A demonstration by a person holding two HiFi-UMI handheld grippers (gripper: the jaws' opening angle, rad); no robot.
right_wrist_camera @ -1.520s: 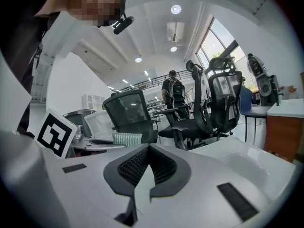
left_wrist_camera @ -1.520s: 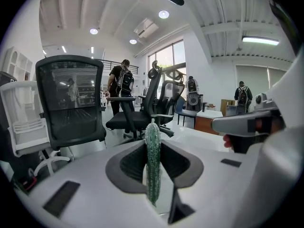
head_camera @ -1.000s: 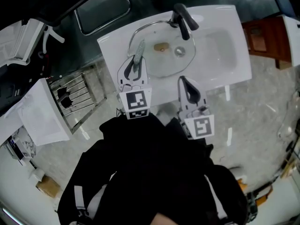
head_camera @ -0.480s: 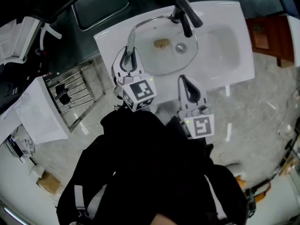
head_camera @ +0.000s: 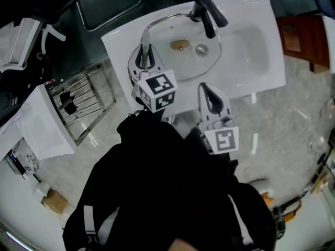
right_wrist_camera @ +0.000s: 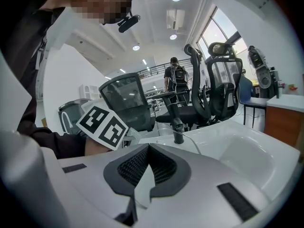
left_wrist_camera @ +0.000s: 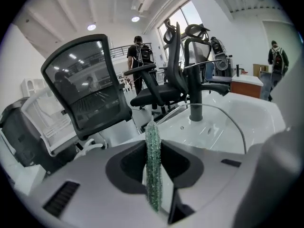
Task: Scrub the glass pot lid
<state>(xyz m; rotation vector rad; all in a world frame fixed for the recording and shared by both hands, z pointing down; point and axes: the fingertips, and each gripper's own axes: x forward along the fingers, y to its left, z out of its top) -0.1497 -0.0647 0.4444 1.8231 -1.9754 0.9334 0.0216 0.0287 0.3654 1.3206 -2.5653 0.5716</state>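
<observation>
The glass pot lid (head_camera: 172, 67) lies flat on the white sink top (head_camera: 261, 82), its metal rim forming a wide circle; its black handle (head_camera: 209, 14) stands up at the far side. A small brown spot (head_camera: 179, 46) and a metal vent (head_camera: 201, 49) show on the glass. My left gripper (head_camera: 145, 56) is at the lid's left rim, shut on a green glittery scrubber strip (left_wrist_camera: 153, 165) that sticks out past the jaws. My right gripper (head_camera: 205, 91) hovers over the top's near edge, shut and holding nothing (right_wrist_camera: 142, 175). The lid's handle (right_wrist_camera: 178, 129) shows ahead of it.
A shallow basin (head_camera: 251, 46) is sunk into the top to the right of the lid. A wire rack (head_camera: 78, 106) stands on the floor at the left and a wooden cabinet (head_camera: 296, 38) at the right. Office chairs (left_wrist_camera: 90, 84) and people stand beyond.
My left gripper has swung left and tilted, carrying the scrubber from over the glass to the lid's left rim. The right gripper has stayed put.
</observation>
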